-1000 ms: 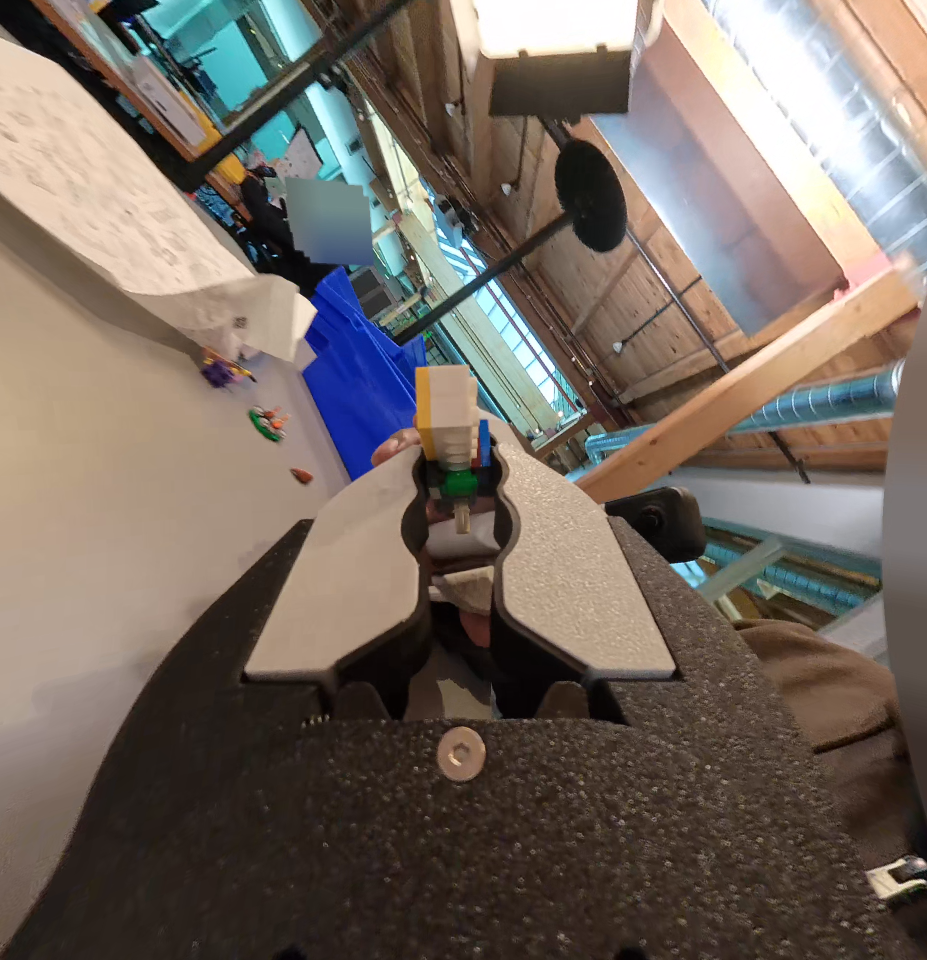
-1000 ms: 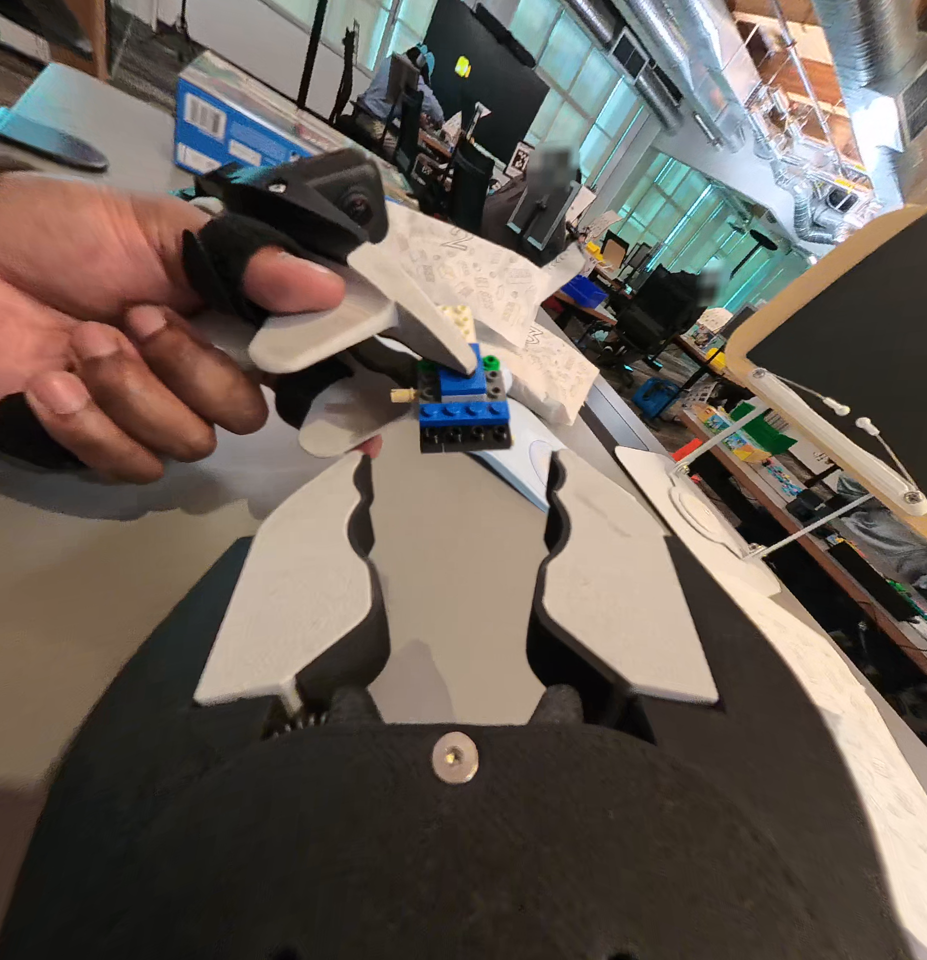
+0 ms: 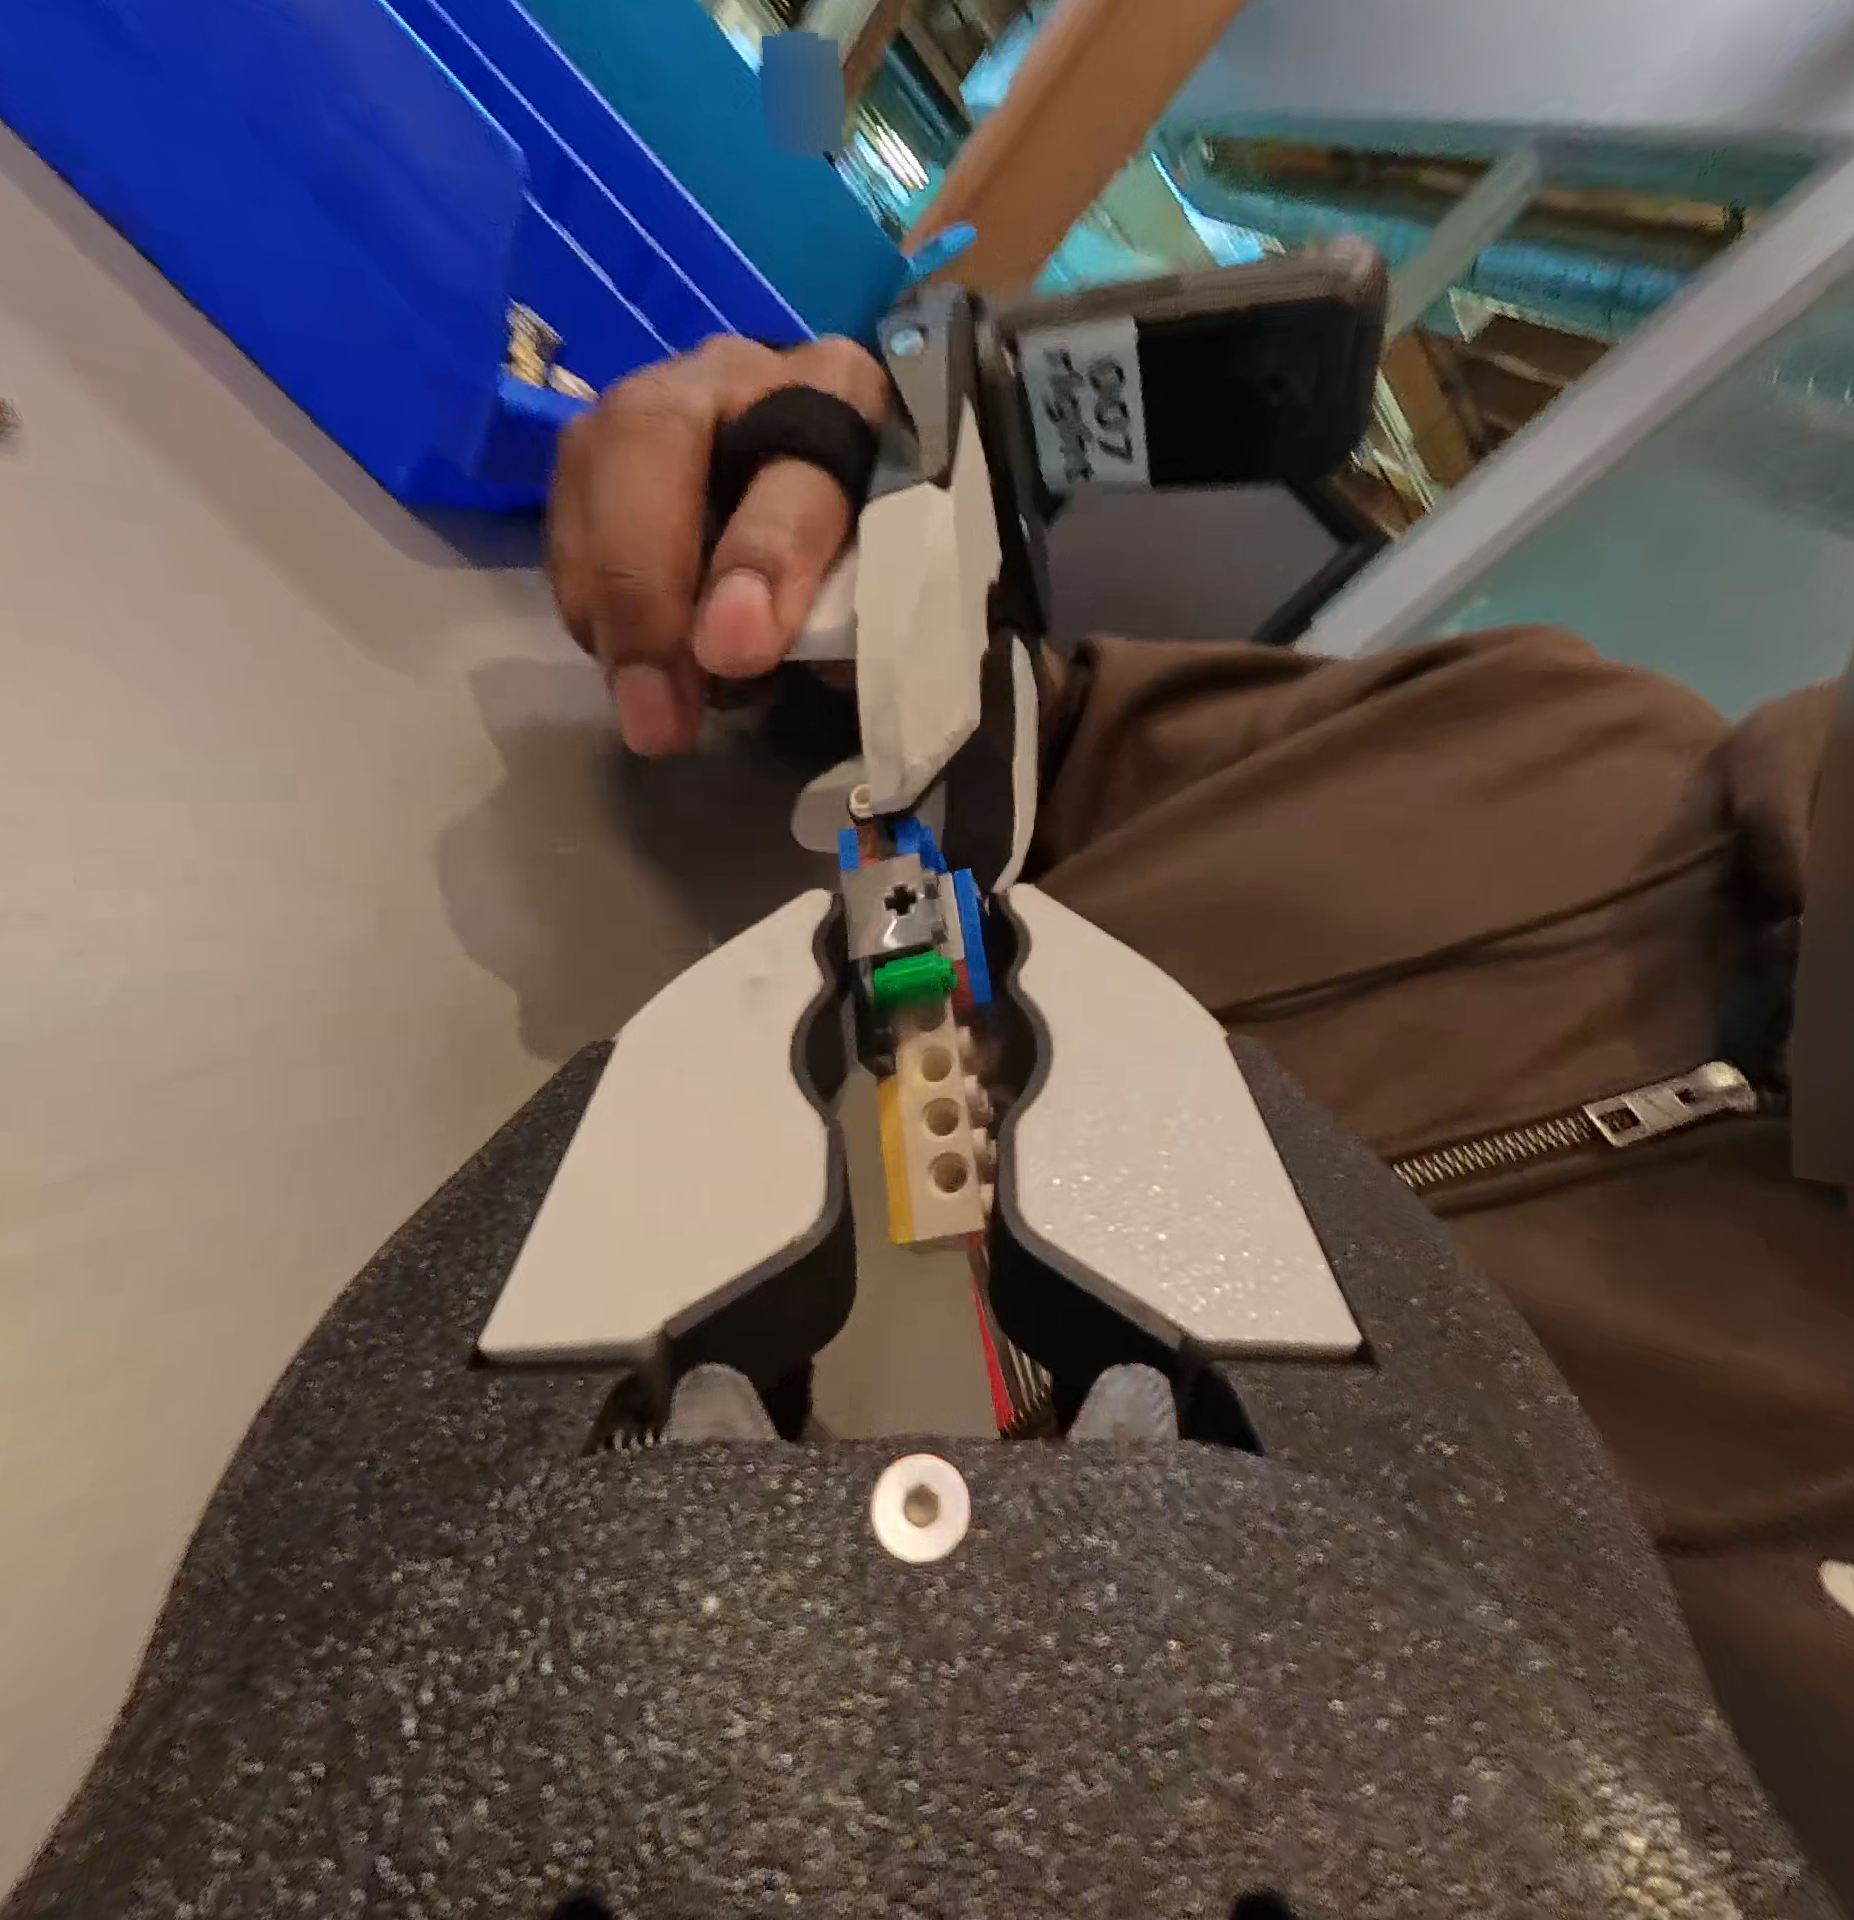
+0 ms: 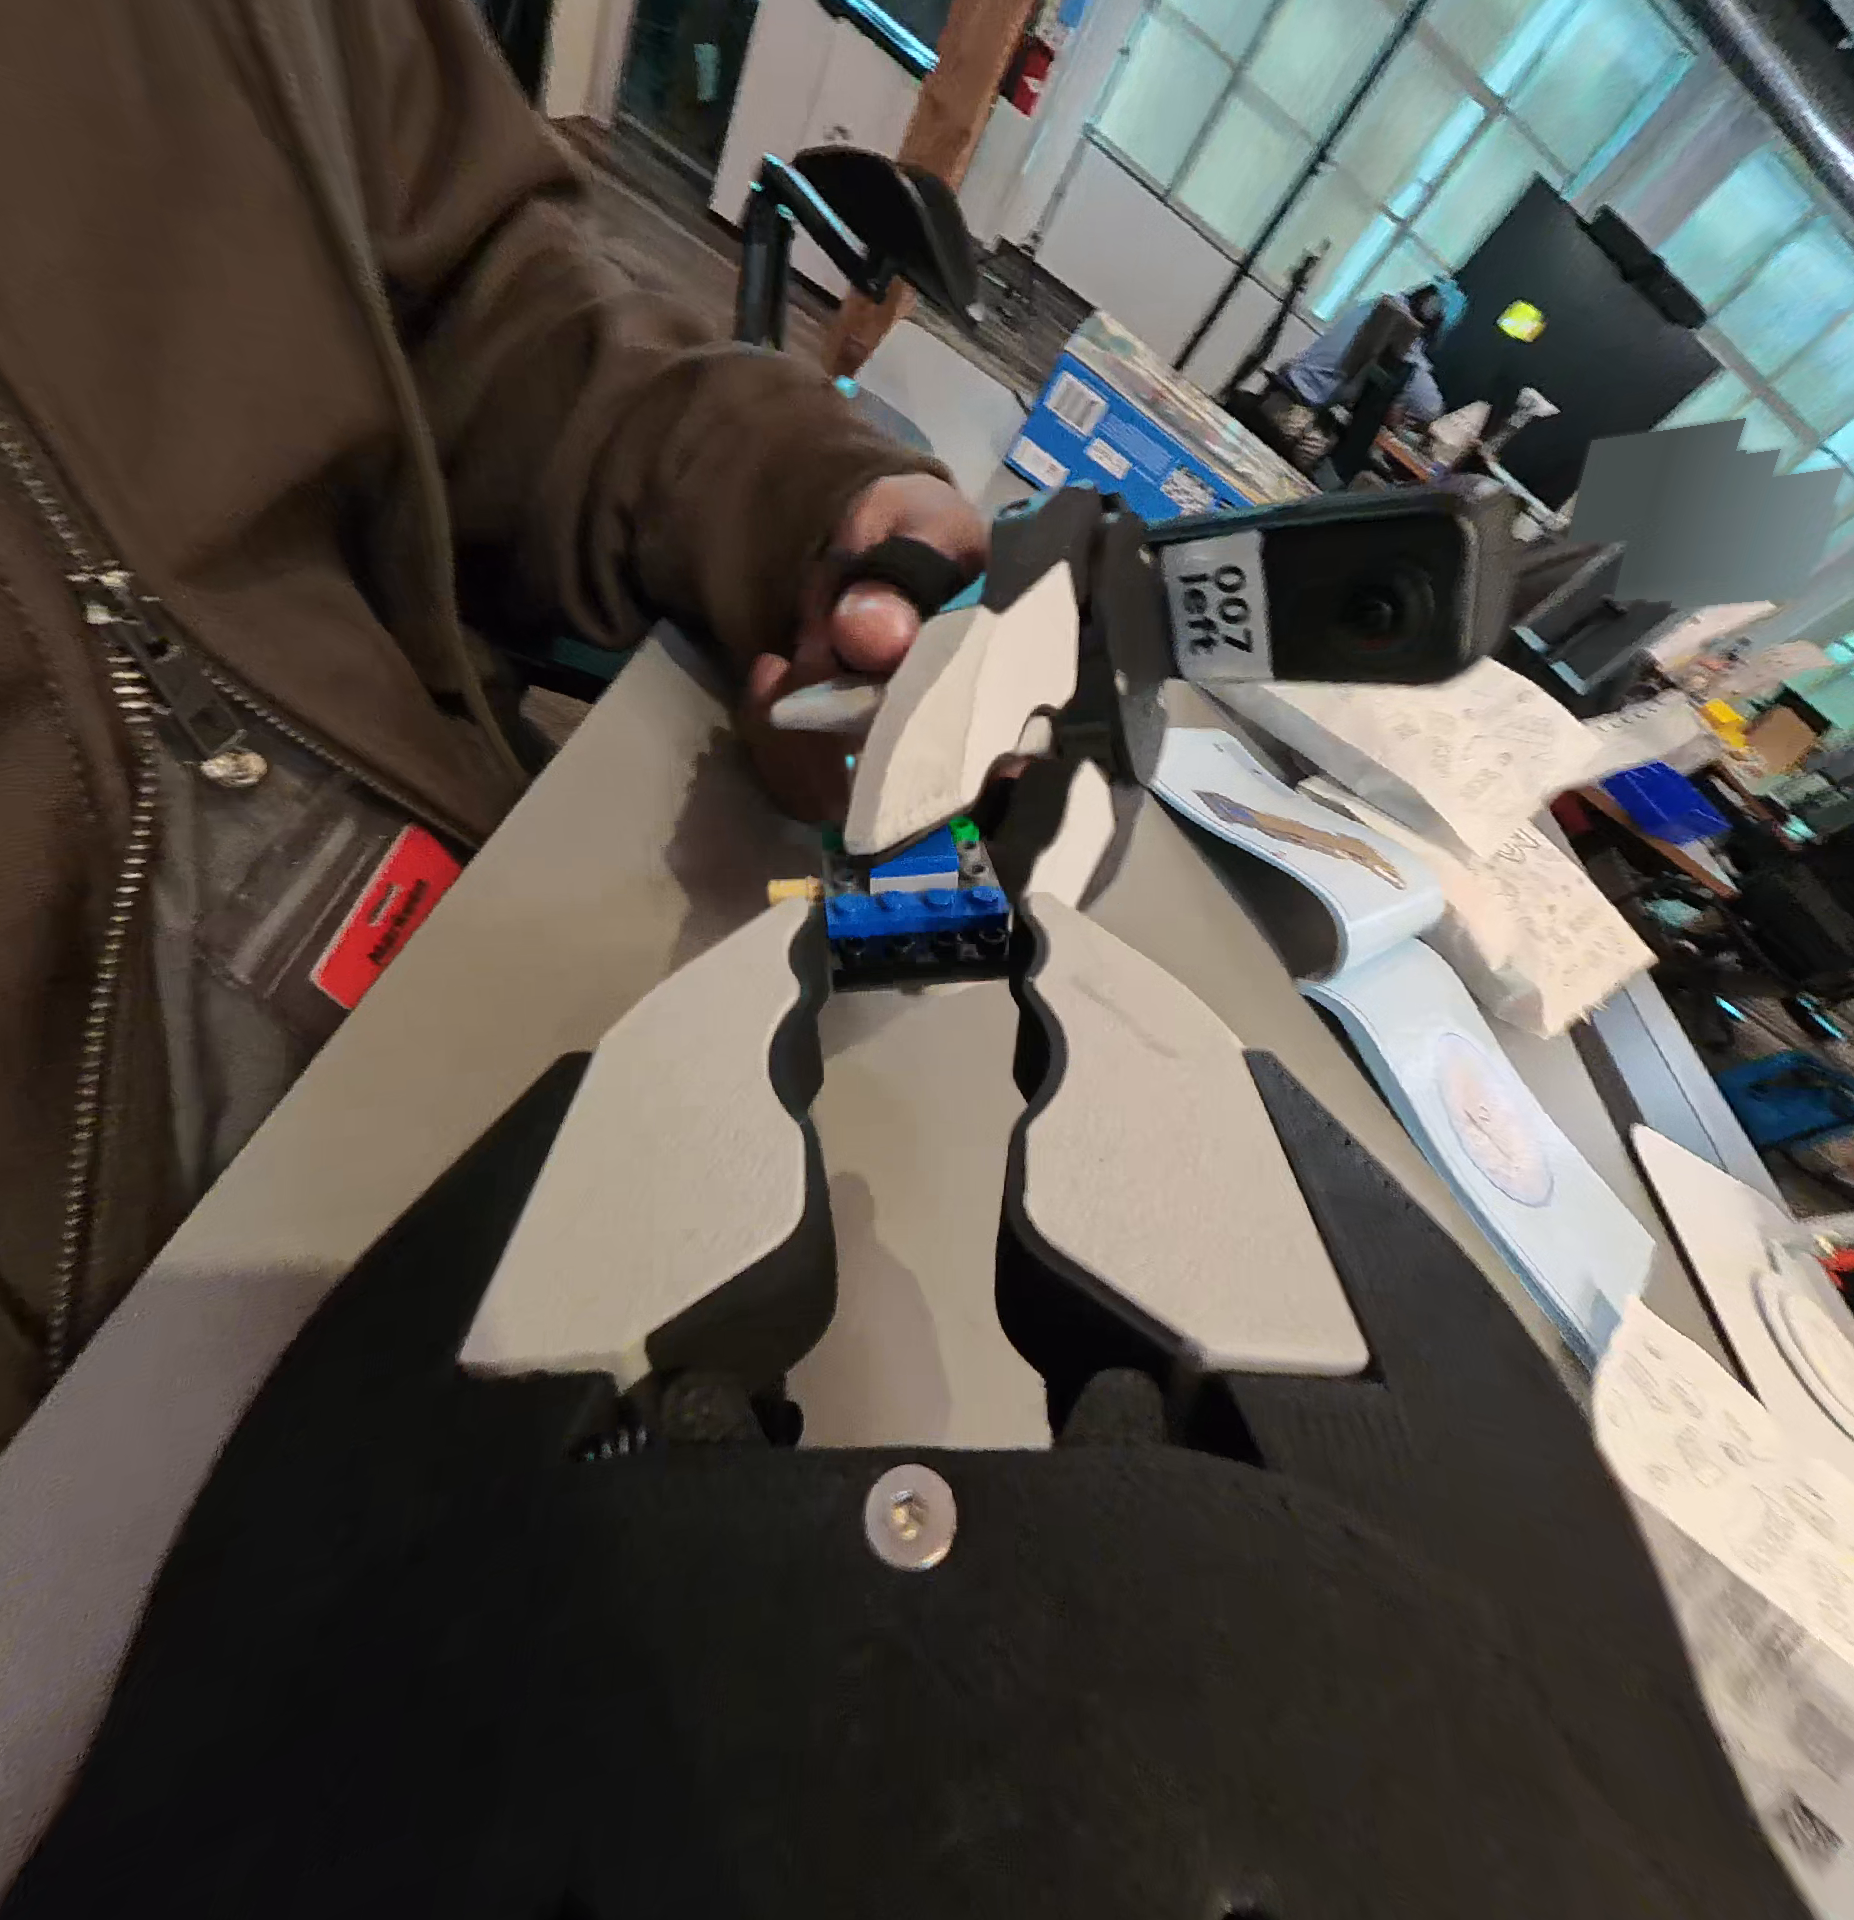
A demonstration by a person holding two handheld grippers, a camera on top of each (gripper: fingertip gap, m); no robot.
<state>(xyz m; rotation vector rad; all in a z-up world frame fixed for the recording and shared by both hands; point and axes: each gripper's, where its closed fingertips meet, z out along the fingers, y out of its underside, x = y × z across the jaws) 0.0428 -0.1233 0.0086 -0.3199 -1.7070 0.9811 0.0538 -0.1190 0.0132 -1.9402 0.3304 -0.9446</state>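
hidden: brick model rear, between fingers | blurred: hand | cut off: blue bin, perhaps a crate

Both grippers are held tip to tip. The left gripper is closed on a brick model; the right gripper is closed on its other end.
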